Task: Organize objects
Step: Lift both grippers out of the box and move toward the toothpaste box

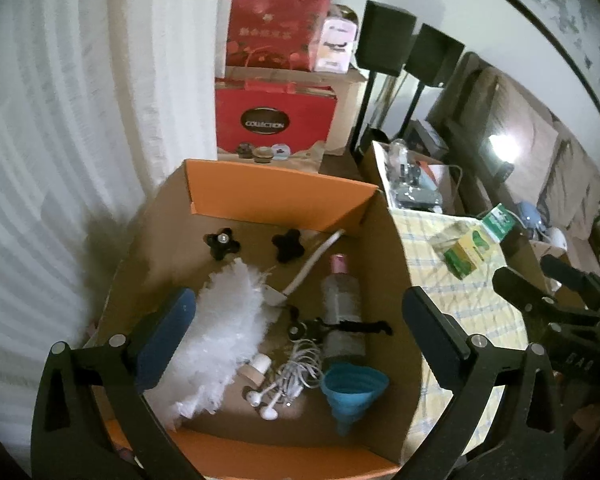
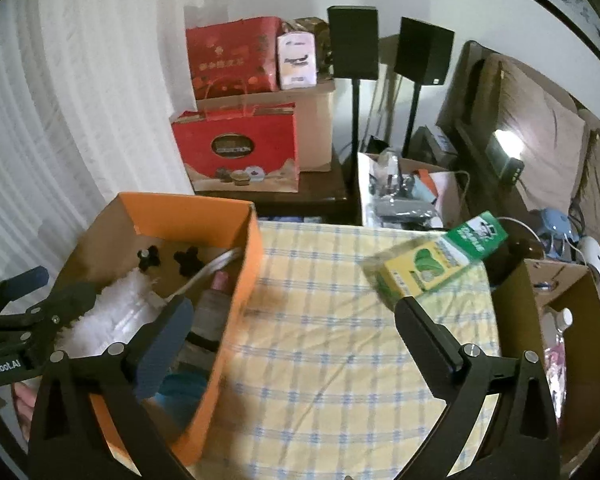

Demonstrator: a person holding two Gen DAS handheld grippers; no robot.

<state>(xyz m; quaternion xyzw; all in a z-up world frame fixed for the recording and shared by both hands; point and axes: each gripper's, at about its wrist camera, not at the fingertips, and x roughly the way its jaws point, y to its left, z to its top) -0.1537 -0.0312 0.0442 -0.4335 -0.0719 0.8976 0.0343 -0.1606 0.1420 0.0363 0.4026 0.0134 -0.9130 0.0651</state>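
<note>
- Left tool (image 1: 296, 334) hangs over the orange box (image 1: 276, 196) with its jaws spread wide and nothing between the pads
- Inside that box, nearest the camera, a blue folding funnel (image 1: 350, 390) lies beside a tangle of white earphones and cable (image 1: 296, 372)
- White feather duster (image 1: 224, 328) fills the left half of the box, its pale handle (image 1: 316, 258) slanting toward the far wall
- Clear bottle with a pink cap (image 1: 342, 300) lies on its side next to the handle, a black strap (image 1: 364, 326) across its lower part
- Two black star-shaped knobs (image 1: 222, 242) rest near the far wall, apart from each other
- Right tool (image 2: 296, 330) is held above the checked cloth on the bench (image 2: 332, 320), jaws wide apart and empty
- Green and yellow packet (image 2: 428, 268) lies on the cloth at the far right, outside the orange box
- Brown cardboard box (image 2: 560, 280) stands at the bench's right edge; its contents are too blurred to name
</note>
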